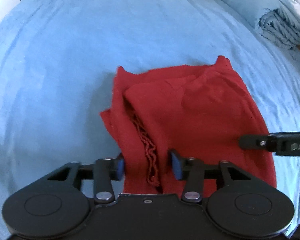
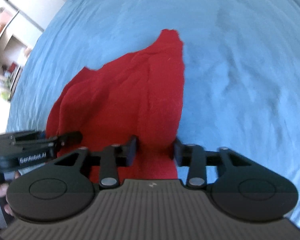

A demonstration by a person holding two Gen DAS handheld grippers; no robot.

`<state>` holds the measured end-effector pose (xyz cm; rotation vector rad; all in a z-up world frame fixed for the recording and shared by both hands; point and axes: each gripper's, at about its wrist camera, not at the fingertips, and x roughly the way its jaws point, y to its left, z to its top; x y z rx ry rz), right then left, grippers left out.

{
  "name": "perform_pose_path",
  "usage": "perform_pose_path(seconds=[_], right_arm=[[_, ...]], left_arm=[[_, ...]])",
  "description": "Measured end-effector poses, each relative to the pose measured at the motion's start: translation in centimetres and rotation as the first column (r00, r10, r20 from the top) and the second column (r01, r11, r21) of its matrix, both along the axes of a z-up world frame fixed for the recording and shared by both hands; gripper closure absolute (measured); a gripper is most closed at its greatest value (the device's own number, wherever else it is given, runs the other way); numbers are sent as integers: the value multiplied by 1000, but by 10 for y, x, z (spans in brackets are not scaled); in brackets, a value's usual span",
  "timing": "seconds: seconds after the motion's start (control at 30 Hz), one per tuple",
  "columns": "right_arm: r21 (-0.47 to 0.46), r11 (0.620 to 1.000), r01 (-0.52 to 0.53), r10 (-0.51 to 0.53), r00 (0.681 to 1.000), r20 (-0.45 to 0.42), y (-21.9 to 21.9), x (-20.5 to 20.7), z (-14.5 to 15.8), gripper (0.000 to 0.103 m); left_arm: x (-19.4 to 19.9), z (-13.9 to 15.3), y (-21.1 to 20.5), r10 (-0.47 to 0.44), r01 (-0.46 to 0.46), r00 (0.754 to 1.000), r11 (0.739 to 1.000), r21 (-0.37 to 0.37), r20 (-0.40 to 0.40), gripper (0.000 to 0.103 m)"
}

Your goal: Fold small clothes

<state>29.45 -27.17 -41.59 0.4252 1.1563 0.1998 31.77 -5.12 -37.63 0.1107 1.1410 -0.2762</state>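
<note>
A red knitted garment (image 1: 190, 110) lies folded over itself on the blue bed sheet (image 1: 60, 70), with a wavy trimmed edge showing in its left fold. My left gripper (image 1: 148, 164) stands open over the garment's near left edge; cloth lies between its blue pads (image 1: 177, 167) without being pinched. In the right wrist view the garment (image 2: 126, 92) tapers to a point away from me. My right gripper (image 2: 155, 150) is open astride the near right edge. One right-gripper finger (image 1: 270, 143) reaches in over the garment's right side. The left gripper (image 2: 40, 142) shows at the left, held by a hand.
A rolled blue duvet with white pillows (image 1: 280, 26) lies at the far right of the bed. The wrinkled sheet (image 2: 240, 80) spreads wide around the garment. Beyond the bed's left edge are shelves and furniture (image 2: 8, 76).
</note>
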Motion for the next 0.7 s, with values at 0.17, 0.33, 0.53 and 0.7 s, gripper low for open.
perform_pose_path(seconds=[0.17, 0.33, 0.53, 0.7], right_arm=[[-81, 995, 54, -47, 996, 80, 8, -17, 29, 2], [-231, 972, 40, -30, 998, 48, 10, -18, 13, 3], [-222, 974, 47, -37, 998, 48, 6, -21, 3, 4], [-205, 976, 71, -38, 986, 163, -5, -43, 62, 4]], left_arm=[[-19, 10, 19, 10, -19, 997, 992, 127, 72, 13], [-13, -15, 30, 32, -37, 999, 992, 121, 43, 11], [-9, -13, 27, 49, -55, 998, 990, 130, 49, 10], [-28, 47, 31, 81, -94, 991, 989, 114, 111, 11]])
